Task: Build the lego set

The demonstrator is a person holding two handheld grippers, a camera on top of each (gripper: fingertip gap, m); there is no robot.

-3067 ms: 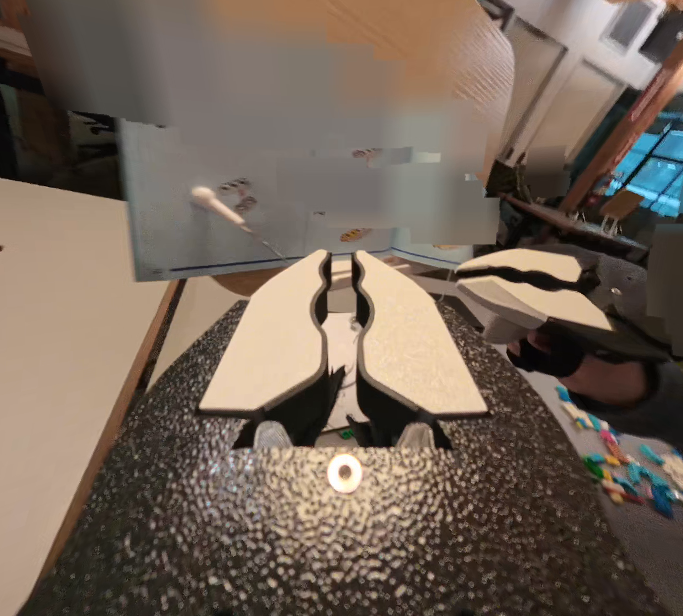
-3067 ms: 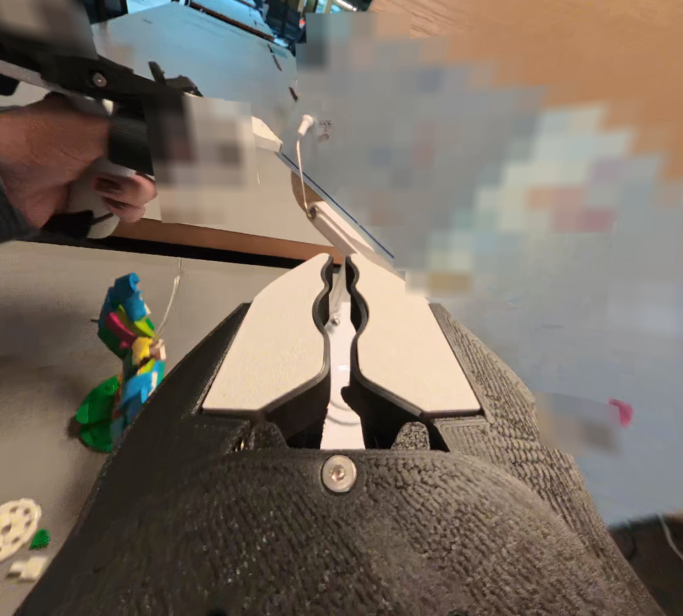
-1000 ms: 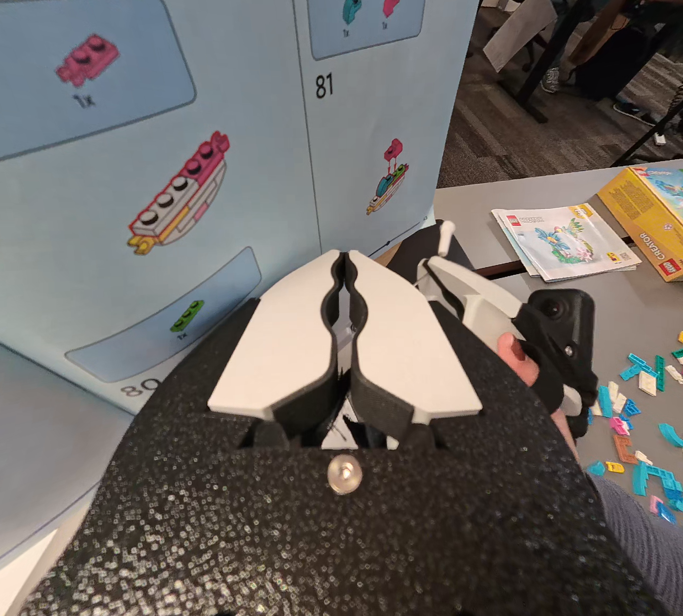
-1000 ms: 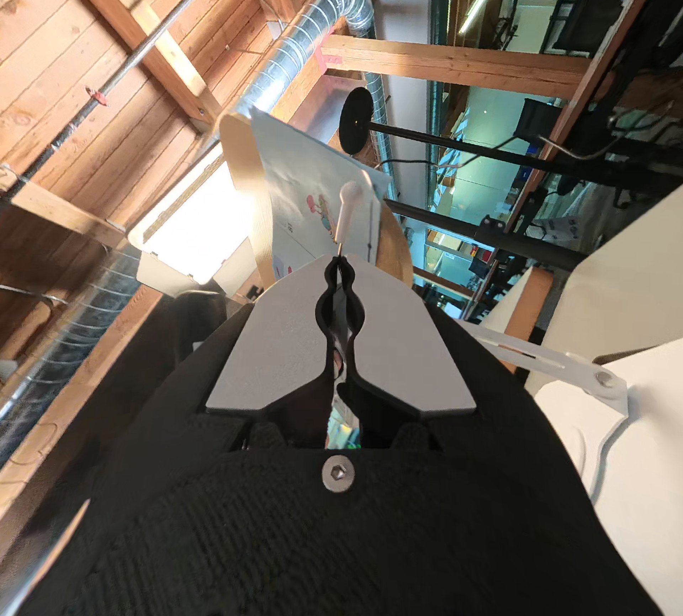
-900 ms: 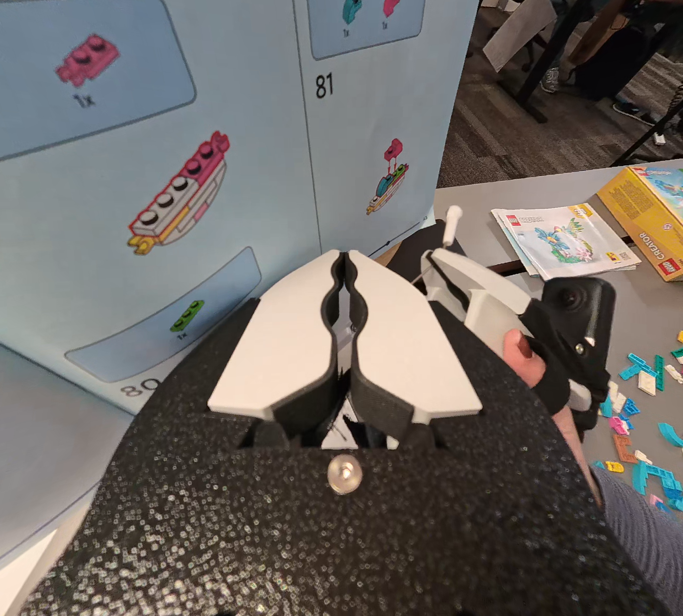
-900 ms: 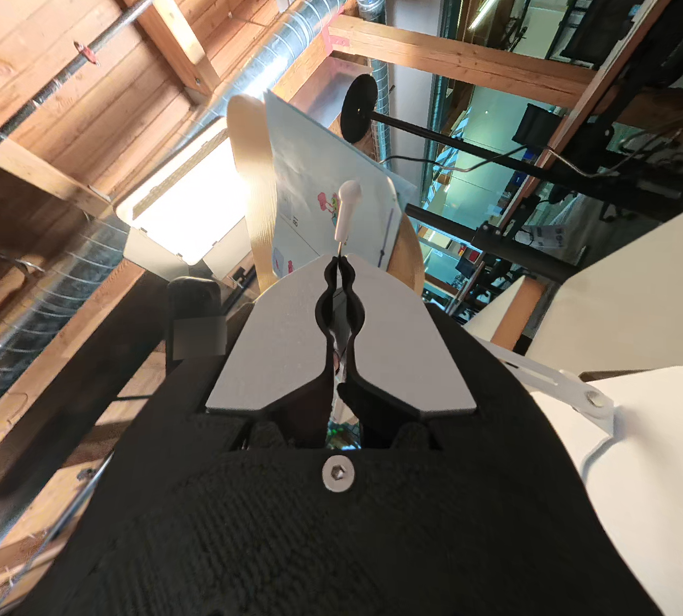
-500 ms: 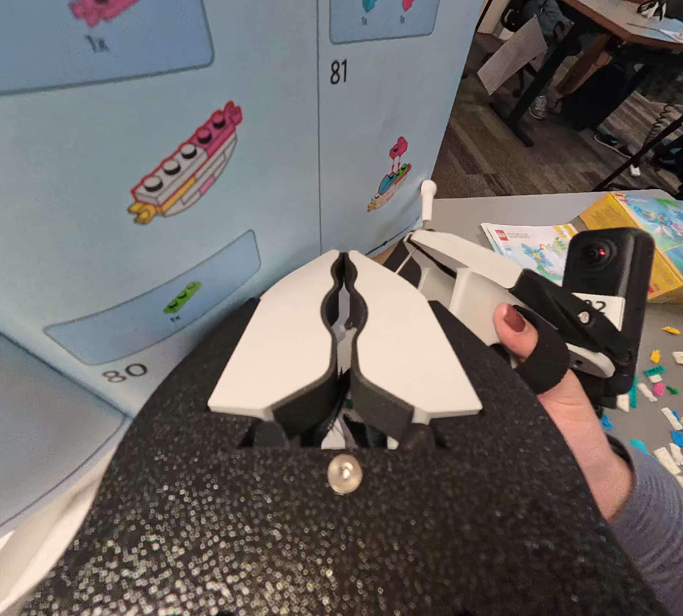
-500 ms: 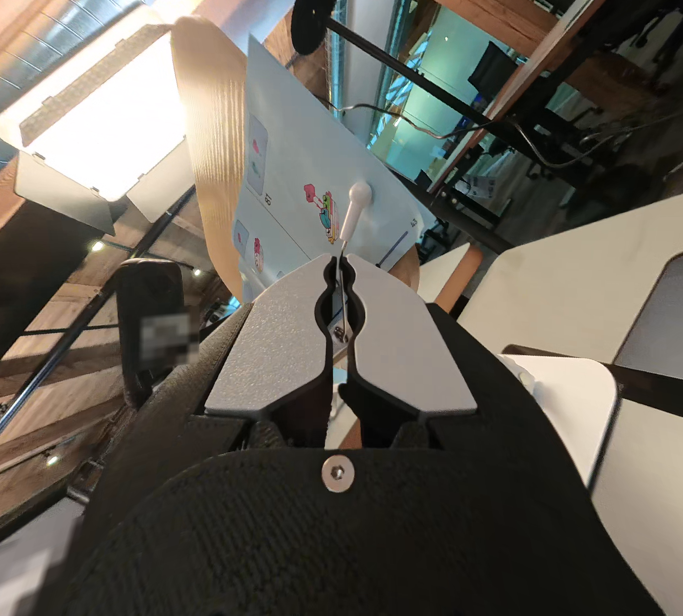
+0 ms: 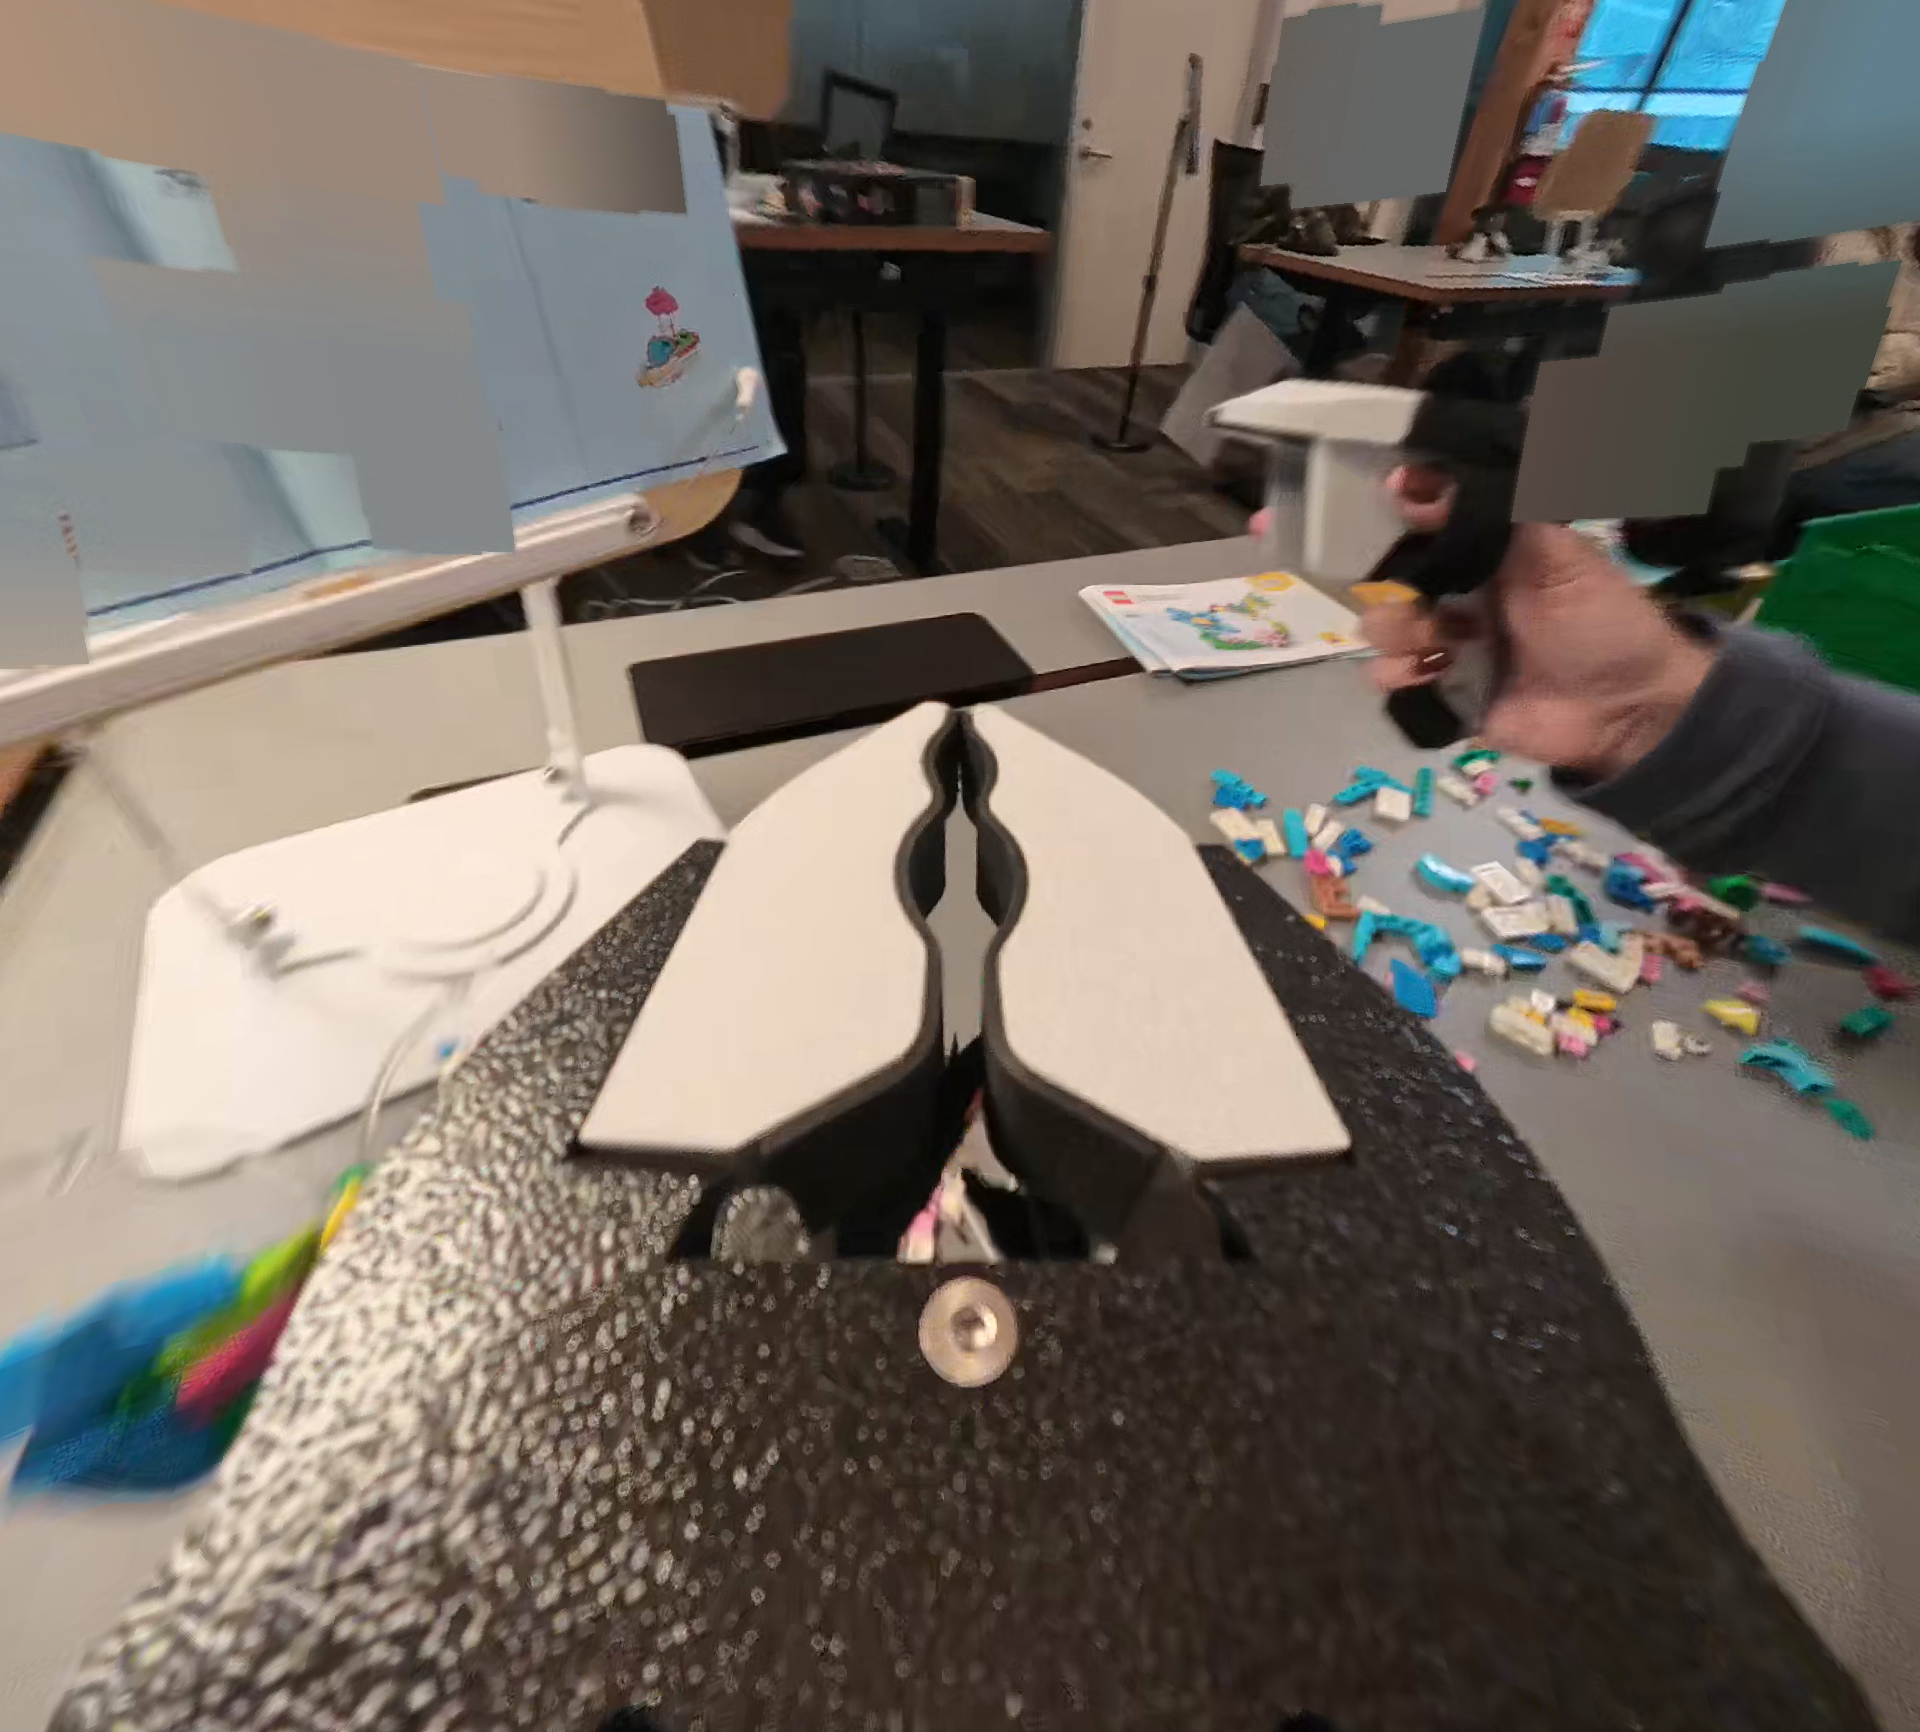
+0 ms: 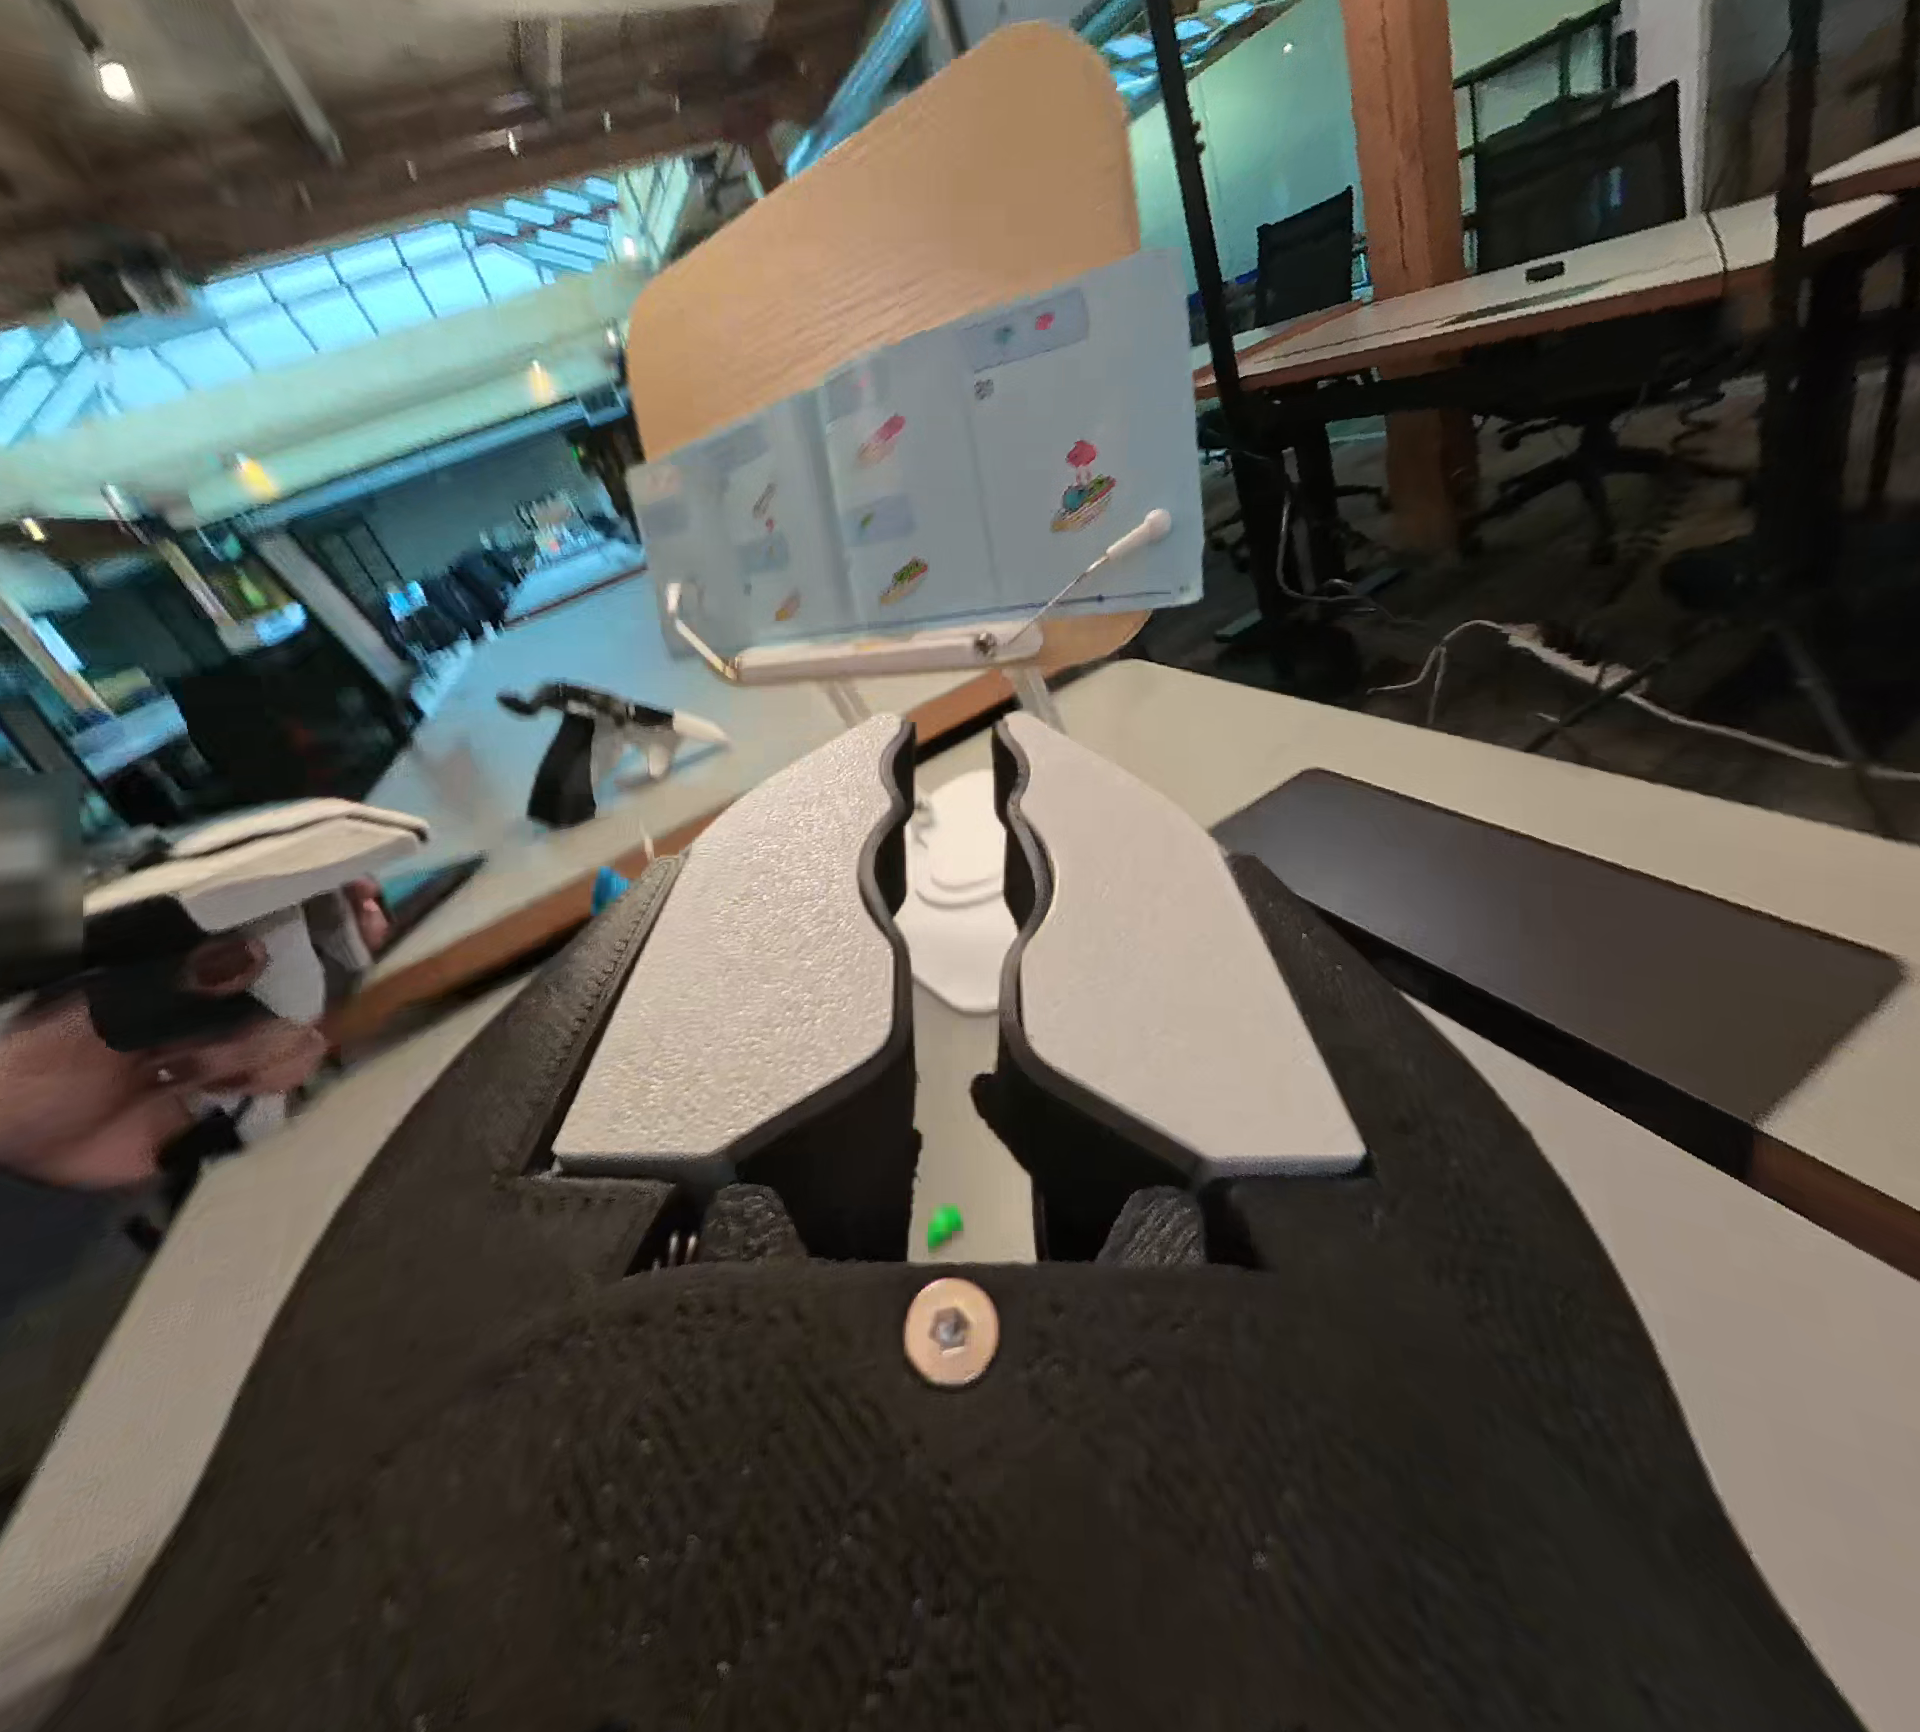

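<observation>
Between the fingers of the left gripper (image 9: pixel 958 726) almost no gap is seen: the jaws are closed, tips nearly touching, and nothing is held at the tips (small pink and white bits show low in the throat, too hidden to be named). Just left of its body, a blurred multicoloured lego build (image 9: pixel 135 1370) is seen on the grey table (image 9: pixel 1621 1194). Ahead and left, the white base (image 9: pixel 343 944) of a book stand is set; ahead and right, loose lego pieces (image 9: pixel 1507 913) are scattered, mostly teal, white and pink. Beyond the tips, a black flat pad (image 9: pixel 826 674) is laid, and a closed instruction booklet (image 9: pixel 1216 628) right of it. Farther right, the right gripper (image 9: pixel 1314 425) is held above the table by a hand (image 9: pixel 1558 654).

Between the fingers of the right gripper (image 10: pixel 954 732) a clear gap is left: the jaws are parted and empty. Under its throat, one green piece (image 10: pixel 943 1225) is seen on the table. Well ahead, the open instruction pages (image 10: pixel 925 477) are propped upright on the stand's wooden board (image 10: pixel 883 228), a white page holder (image 10: pixel 1132 534) laid across them. Off to the left, the left gripper (image 10: pixel 301 835) is seen, blurred.
</observation>
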